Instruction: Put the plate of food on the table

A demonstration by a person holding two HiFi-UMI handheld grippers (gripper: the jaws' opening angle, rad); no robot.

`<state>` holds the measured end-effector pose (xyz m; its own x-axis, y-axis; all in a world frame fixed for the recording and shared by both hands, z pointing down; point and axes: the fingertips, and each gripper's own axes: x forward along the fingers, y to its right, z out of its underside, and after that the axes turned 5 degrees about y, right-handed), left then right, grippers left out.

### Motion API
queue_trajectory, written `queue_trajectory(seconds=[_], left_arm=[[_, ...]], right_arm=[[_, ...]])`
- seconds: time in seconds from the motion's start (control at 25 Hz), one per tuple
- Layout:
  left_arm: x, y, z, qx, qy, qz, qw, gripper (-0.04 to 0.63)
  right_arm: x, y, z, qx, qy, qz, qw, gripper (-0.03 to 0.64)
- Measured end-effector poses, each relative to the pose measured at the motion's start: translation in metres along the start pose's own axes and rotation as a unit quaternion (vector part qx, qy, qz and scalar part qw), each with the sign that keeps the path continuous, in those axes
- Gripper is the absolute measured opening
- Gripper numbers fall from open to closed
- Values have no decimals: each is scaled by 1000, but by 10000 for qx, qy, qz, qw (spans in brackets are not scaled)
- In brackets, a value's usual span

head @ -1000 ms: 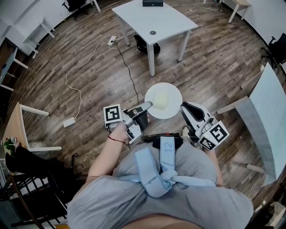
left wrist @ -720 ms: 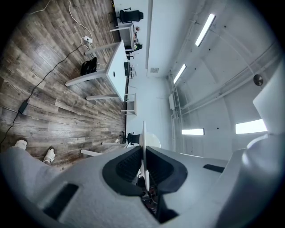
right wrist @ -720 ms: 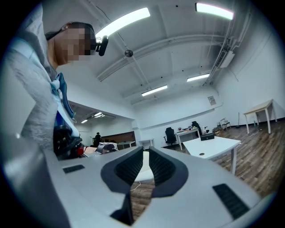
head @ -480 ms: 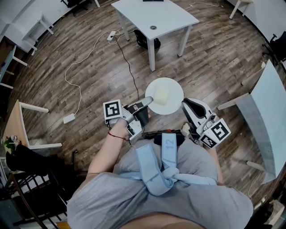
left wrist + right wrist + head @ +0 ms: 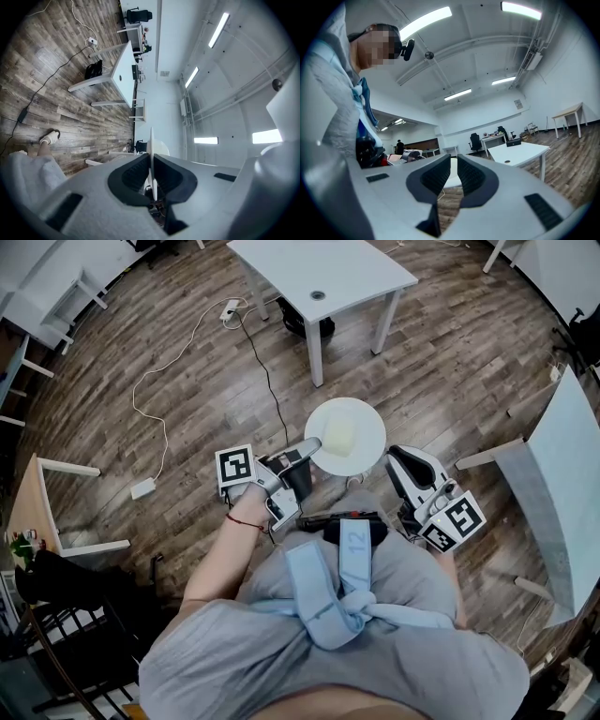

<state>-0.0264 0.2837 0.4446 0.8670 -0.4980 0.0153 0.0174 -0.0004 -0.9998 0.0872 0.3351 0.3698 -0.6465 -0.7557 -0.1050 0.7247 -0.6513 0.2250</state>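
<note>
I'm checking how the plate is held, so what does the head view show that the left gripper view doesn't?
Only the head view shows the food on the plate, and the right gripper close by its rim. Only the left gripper view shows the rim edge-on, pinched between the jaws of the left gripper, plus ceiling lights. Both show the plate, the white table and the wood floor.

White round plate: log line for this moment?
left gripper: shut on white round plate; right gripper: open; plate: above wooden floor

Floor (image 5: pixel 178 418) – grey-brown wood planks, matt; plate (image 5: pixel 370 439) white, smooth (glazed-looking); table (image 5: pixel 347 268) white, matt.
</note>
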Motion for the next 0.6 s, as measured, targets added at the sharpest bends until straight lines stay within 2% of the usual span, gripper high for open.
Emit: queue_trajectory(seconds=[0.2,0.6], left_arm=[[31,2,-33,18,171,11,9999,29],[121,20,-121,237,432,7,9988,29]], right_arm=[[26,38,-8,-22,71,-132,9999,35],[92,149,-47,-308,116,-295,9990,35]])
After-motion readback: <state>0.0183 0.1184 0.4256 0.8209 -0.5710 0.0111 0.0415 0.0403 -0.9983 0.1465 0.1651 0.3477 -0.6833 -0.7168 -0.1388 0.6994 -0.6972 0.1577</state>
